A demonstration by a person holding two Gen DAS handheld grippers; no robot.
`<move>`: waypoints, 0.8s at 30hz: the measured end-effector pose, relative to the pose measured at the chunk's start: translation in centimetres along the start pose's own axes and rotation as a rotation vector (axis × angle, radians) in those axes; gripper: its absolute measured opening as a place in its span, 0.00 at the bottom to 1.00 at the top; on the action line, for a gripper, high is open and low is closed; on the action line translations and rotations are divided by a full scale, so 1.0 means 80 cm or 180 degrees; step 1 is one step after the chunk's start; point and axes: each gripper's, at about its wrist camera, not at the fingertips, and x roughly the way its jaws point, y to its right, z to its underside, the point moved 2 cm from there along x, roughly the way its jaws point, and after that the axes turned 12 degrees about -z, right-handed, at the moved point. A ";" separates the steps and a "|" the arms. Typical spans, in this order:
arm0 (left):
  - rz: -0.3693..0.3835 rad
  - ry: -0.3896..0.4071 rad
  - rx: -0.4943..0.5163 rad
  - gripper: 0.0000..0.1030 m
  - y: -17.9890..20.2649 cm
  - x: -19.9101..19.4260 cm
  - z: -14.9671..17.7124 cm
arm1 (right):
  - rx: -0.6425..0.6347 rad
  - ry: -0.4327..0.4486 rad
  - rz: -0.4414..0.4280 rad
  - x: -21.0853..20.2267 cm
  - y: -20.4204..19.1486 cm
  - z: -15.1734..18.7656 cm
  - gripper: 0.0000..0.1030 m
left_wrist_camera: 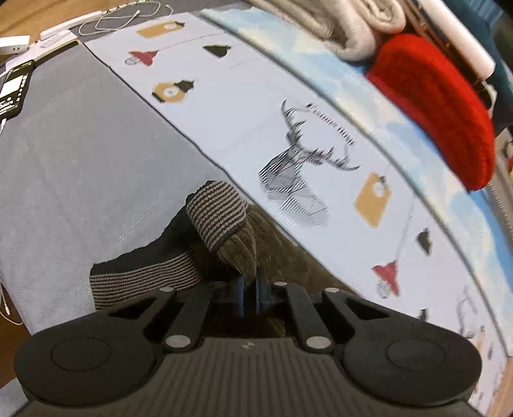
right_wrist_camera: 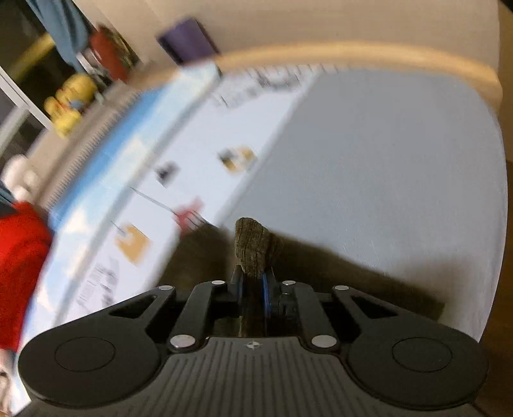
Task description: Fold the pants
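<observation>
The pants (left_wrist_camera: 282, 243) are brown ribbed fabric with a black-and-tan striped waistband (left_wrist_camera: 218, 215), lying on a grey sheet (left_wrist_camera: 80, 166). In the left wrist view my left gripper (left_wrist_camera: 250, 290) is shut on a bunched fold of the pants just beside the waistband, which curls up over the blue pads. In the right wrist view my right gripper (right_wrist_camera: 255, 284) is shut on a raised tuft of the same brown pants (right_wrist_camera: 253, 247); the rest of the fabric spreads dark below and to the right. That view is blurred.
A white cloth printed with a deer (left_wrist_camera: 298, 160) and small houses borders the grey sheet. Beyond it lie a red knit (left_wrist_camera: 442, 106) and folded beige fabric (left_wrist_camera: 346, 22). A phone (left_wrist_camera: 14, 88), cables and white chargers sit far left. A wooden bed rail (right_wrist_camera: 368, 56) curves behind.
</observation>
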 end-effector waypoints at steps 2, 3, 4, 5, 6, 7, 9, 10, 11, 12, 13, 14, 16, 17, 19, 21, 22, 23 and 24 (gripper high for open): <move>0.0048 -0.0024 -0.0041 0.06 -0.013 -0.017 0.001 | 0.0010 0.0128 -0.0097 -0.026 -0.007 -0.016 0.11; 0.0070 -0.0052 -0.0059 0.06 -0.021 -0.023 0.003 | 0.0014 0.0172 -0.0106 -0.037 -0.008 -0.020 0.11; 0.0104 -0.0067 -0.0063 0.06 -0.032 -0.029 0.006 | 0.0012 0.0204 -0.0115 -0.047 -0.007 -0.023 0.11; 0.0115 -0.0071 -0.0078 0.06 -0.044 -0.033 0.010 | -0.0011 0.0241 -0.0102 -0.058 -0.005 -0.023 0.11; 0.0113 -0.0109 -0.0113 0.06 -0.060 -0.034 0.014 | -0.0024 0.0254 -0.0052 -0.064 0.000 -0.022 0.11; 0.0110 -0.0147 -0.0118 0.06 -0.071 -0.031 0.018 | -0.0038 0.0231 -0.0005 -0.064 0.007 -0.018 0.11; 0.0020 -0.0304 -0.0160 0.06 -0.094 -0.012 0.026 | -0.0109 0.0105 0.0151 -0.054 0.025 -0.008 0.11; -0.0022 -0.0402 -0.0175 0.06 -0.097 0.002 0.028 | -0.0156 -0.0038 0.0224 -0.039 0.034 0.000 0.11; -0.0060 -0.0491 -0.0206 0.06 -0.099 0.015 0.028 | -0.0174 -0.0127 0.0304 -0.026 0.040 0.007 0.11; -0.0103 -0.0582 -0.0265 0.06 -0.098 0.028 0.027 | -0.0157 -0.0235 0.0351 -0.012 0.045 0.014 0.11; -0.0143 -0.0638 -0.0285 0.06 -0.092 0.034 0.026 | -0.0135 -0.0313 0.0393 0.000 0.043 0.021 0.11; -0.0204 -0.0640 -0.0269 0.06 -0.083 0.036 0.023 | -0.0127 -0.0335 0.0453 0.013 0.037 0.024 0.11; -0.0201 -0.0568 -0.0201 0.06 -0.063 0.025 0.008 | -0.0233 -0.0310 0.0390 0.024 0.010 0.021 0.11; -0.0109 -0.0537 -0.0209 0.06 -0.053 0.014 -0.003 | -0.0291 -0.0282 0.0320 0.027 -0.009 0.014 0.11; 0.0039 -0.0462 -0.0228 0.06 -0.044 -0.008 -0.023 | -0.0376 -0.0201 0.0148 0.026 -0.046 -0.004 0.10; 0.0132 -0.0340 -0.0247 0.06 -0.042 -0.033 -0.037 | -0.0458 -0.0047 -0.0033 0.009 -0.082 -0.031 0.10; 0.0149 -0.0314 -0.0259 0.06 -0.045 -0.042 -0.040 | -0.0475 0.0014 -0.0101 -0.002 -0.091 -0.046 0.10; 0.0170 -0.0297 -0.0270 0.06 -0.050 -0.047 -0.042 | -0.0482 0.0082 -0.0173 -0.019 -0.097 -0.057 0.10; 0.0175 -0.0288 -0.0275 0.06 -0.058 -0.050 -0.038 | -0.0469 0.0125 -0.0221 -0.031 -0.096 -0.064 0.10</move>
